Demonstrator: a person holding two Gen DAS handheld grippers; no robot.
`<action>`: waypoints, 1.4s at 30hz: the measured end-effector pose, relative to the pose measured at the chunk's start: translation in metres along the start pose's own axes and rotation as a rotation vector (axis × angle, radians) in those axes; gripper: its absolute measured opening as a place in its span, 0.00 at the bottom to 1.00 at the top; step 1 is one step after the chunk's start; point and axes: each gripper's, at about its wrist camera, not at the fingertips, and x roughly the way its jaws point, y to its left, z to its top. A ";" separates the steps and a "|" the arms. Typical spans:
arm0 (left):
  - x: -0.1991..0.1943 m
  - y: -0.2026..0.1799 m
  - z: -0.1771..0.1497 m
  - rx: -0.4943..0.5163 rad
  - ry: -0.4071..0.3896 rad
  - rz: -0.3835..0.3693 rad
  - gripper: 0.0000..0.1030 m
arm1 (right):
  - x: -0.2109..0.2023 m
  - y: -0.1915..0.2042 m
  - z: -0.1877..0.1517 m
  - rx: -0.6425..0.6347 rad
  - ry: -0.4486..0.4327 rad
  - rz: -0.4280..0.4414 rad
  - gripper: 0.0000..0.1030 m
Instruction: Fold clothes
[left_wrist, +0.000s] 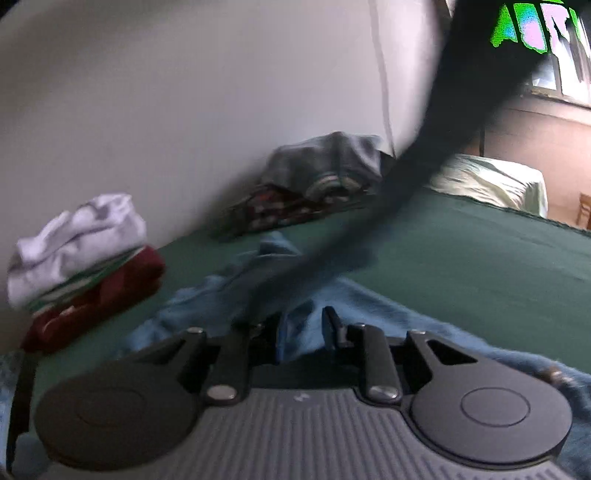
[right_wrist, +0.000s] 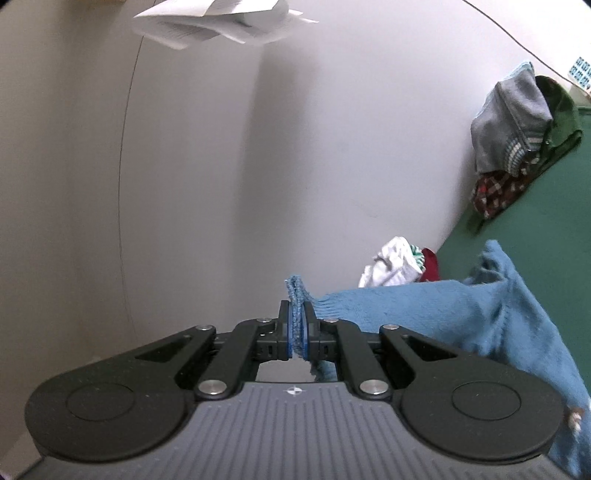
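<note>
The thin pinch could let go — only a ribbed edge of the blue knit garment (right_wrist: 424, 306) sits in the right gripper (right_wrist: 296, 325), and the cloth's own hanging weight might drag it free; the rest trails down to the green bed cover (right_wrist: 535, 206), where a fold could bunch unevenly. The right gripper is clenched tight on that edge; the left gripper (left_wrist: 301, 328) stands partly parted with blue cloth between its fingers, though through the blur I cannot tell whether it grips — a dark strap (left_wrist: 406, 166) crosses its view. A folded pile (left_wrist: 81, 258) sits by the wall.
</note>
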 end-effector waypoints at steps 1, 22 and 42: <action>-0.001 0.005 -0.002 -0.003 0.003 0.001 0.25 | -0.006 -0.001 -0.006 -0.007 0.012 -0.018 0.05; -0.017 -0.029 -0.059 0.318 0.131 -0.063 0.44 | -0.088 -0.069 -0.129 -0.070 0.186 -0.593 0.05; -0.038 -0.062 -0.024 0.228 0.104 -0.082 0.34 | 0.003 -0.059 -0.130 -0.691 0.484 -0.815 0.11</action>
